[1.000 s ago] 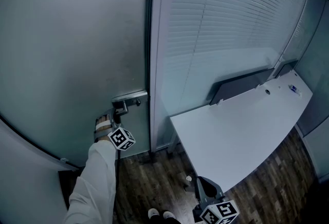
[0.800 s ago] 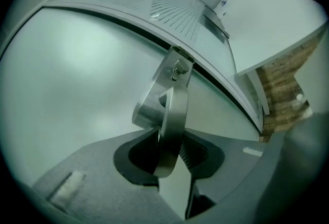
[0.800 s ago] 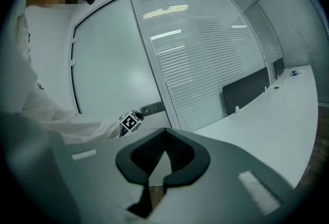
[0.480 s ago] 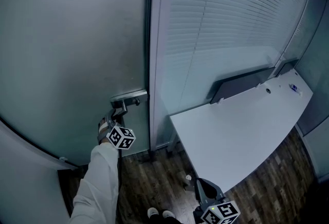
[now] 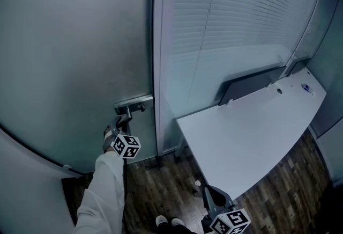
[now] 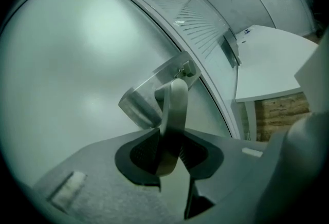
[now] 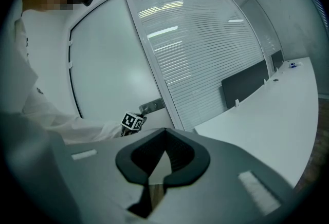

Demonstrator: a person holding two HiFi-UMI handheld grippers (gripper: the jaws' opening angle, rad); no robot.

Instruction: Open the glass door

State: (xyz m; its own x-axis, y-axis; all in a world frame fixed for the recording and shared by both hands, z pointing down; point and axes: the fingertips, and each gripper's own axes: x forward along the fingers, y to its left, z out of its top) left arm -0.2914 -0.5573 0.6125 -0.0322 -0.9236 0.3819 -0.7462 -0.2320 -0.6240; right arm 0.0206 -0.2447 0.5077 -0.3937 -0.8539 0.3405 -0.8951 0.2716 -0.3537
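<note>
The frosted glass door [image 5: 75, 39] fills the left of the head view, with a metal lock plate [image 5: 134, 102] at its right edge. The lever handle [image 5: 126, 114] hangs slanting down from the plate. My left gripper [image 5: 121, 123] is shut on the lever [image 6: 175, 110]. In the left gripper view the lever runs between the dark pads [image 6: 146, 148], and the jaws have just been closing on it. My right gripper [image 5: 211, 195] hangs low at the bottom, away from the door. It [image 7: 164, 148] is shut with nothing between its jaws.
A grey door frame [image 5: 159, 66] separates the door from a glass partition with blinds [image 5: 236, 29]. A white desk [image 5: 252, 131] with a dark back panel [image 5: 252, 85] stands to the right. Wood floor [image 5: 155, 184] and the person's shoes [image 5: 170, 222] lie below.
My left gripper has rolled about the lever and dipped slightly, with the lever still held. The right gripper has kept still.
</note>
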